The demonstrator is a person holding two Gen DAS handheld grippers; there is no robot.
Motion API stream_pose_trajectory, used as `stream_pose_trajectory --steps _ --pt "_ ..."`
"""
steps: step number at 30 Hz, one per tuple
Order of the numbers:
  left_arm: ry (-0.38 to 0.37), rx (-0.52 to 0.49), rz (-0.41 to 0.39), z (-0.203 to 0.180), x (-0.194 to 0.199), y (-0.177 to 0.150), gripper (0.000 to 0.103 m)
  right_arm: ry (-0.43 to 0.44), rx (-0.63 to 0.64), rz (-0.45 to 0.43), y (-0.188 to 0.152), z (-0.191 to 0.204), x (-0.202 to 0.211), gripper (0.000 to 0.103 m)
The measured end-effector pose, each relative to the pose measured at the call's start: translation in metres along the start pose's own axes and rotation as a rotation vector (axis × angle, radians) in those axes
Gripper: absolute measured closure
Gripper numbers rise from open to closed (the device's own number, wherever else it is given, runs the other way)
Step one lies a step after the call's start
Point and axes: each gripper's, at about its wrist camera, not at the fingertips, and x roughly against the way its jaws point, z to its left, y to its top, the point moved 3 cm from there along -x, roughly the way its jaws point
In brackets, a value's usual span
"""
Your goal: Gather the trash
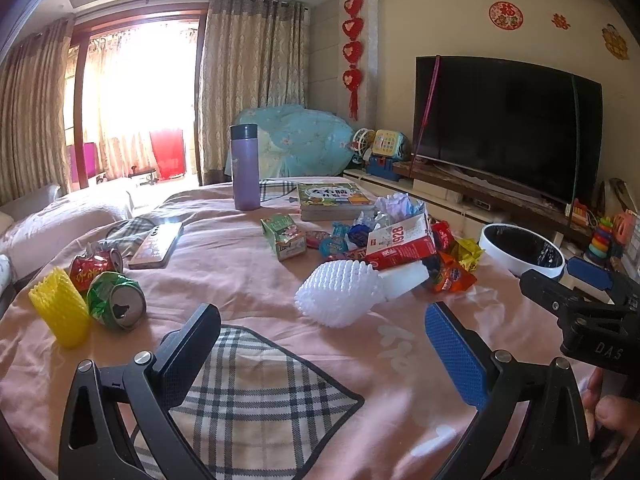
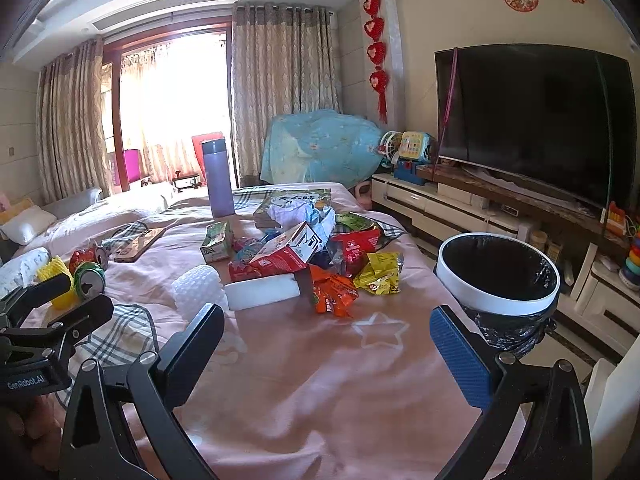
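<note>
Surface: a counter point(image 2: 304, 380) draped in a pink cloth is shown, with a plaid patch point(image 1: 256, 392) lying near its front edge.
Left hand-held gripper point(image 1: 324, 354): the jaws are held wide apart above the plaid patch; nothing is gripped.
Right hand-held gripper point(image 2: 328, 354): the jaws are likewise spread wide over bare pink cloth; nothing is gripped.
Trash pile: a red carton point(image 1: 400, 242), crumpled paper point(image 1: 394, 204), an orange wrapper point(image 2: 332, 290) and a yellow wrapper point(image 2: 380, 272) are heaped together at mid-counter.
White items: a white foam net point(image 1: 340, 294) is seen touching a white block point(image 2: 262, 290) at the near side of the pile.
Green carton point(image 1: 286, 238): stood just left of the pile.
Left group: a yellow foam net point(image 1: 60, 312), a crushed green can point(image 1: 116, 300) and a crushed red can point(image 1: 94, 268) are clustered near the left edge.
Other objects: a purple flask point(image 1: 245, 168) stands upright at the back; a book point(image 1: 334, 200) lies behind the pile; a phone point(image 1: 156, 244) lies flat beside the cans.
Bin point(image 2: 498, 300): a white-rimmed bin with a black liner is placed beside the counter's right edge, near the right hand-held gripper.
</note>
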Motion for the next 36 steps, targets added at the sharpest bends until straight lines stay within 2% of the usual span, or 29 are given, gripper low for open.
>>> stream_pose_trajectory --steps 24,36 --pt "0.004 -0.008 0.010 -0.003 -0.005 -0.004 0.001 0.021 -0.025 0.008 -0.001 -0.002 -0.001 0.000" --pt "-0.001 -0.008 0.045 -0.003 -0.014 -0.005 0.002 0.046 -0.022 0.038 -0.003 -0.001 -0.009 0.001"
